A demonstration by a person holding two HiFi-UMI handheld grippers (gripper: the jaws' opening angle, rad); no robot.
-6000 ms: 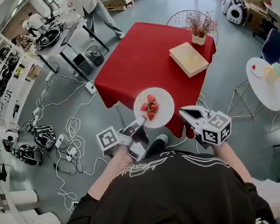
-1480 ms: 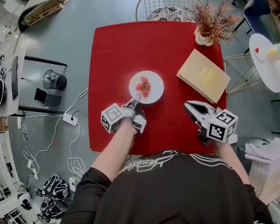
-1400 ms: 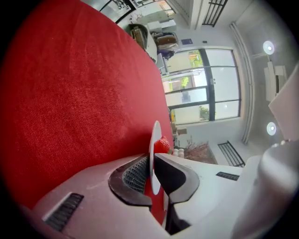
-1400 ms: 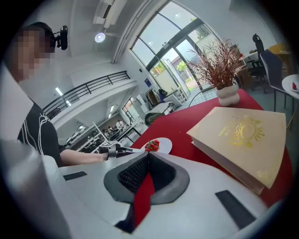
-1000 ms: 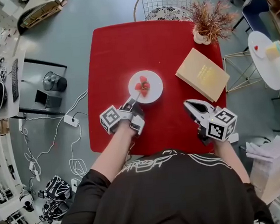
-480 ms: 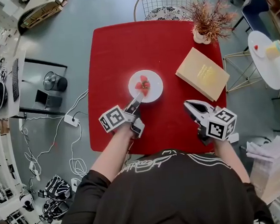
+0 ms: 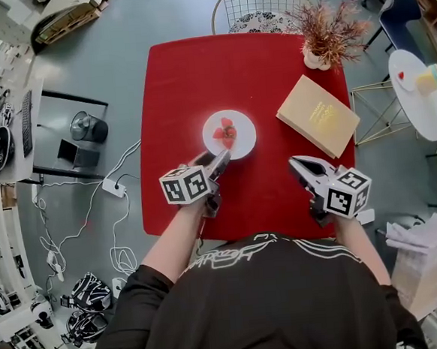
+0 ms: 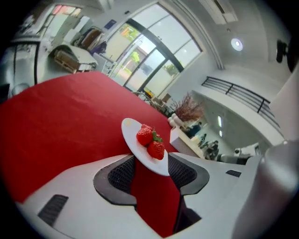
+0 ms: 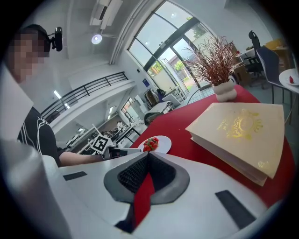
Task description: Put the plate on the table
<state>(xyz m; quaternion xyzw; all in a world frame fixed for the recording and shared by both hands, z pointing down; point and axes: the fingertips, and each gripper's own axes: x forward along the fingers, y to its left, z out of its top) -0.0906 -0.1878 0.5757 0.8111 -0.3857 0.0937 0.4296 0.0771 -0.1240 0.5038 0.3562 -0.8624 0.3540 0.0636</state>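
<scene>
On the red tabletop (image 7: 185, 82), near its middle, the white plate (image 7: 244, 132) lies flat with its face up. It is round, so it has no long axis to report. Strawberries (image 7: 225, 132) are heaped at its centre, and a bare rim shows all round them.

Left gripper (image 7: 219, 161): the jaws stand wide apart. The left gripper view shows red cloth between the two ribbed pads, with the near rim of the plate lying in line with the gap at the tips. The head view places the tips right at the plate's edge on the person's side. No view settles whether they touch it. The pads clamp nothing. The gripper points away from the person toward the plate, and its marker cube (image 7: 184, 186) sits at the rear, over the near part of the tabletop.

Right gripper (image 7: 296, 165): the pads meet at the tips, leaving only a narrow wedge of red cloth visible behind them, and nothing is held. It hangs over the near right part of the tabletop, well apart from the plate.

A tan hardback book (image 7: 318, 117) lies flat to the right of the plate. A potted spray of dried twigs (image 7: 326, 33) stands at the far right corner.
</scene>
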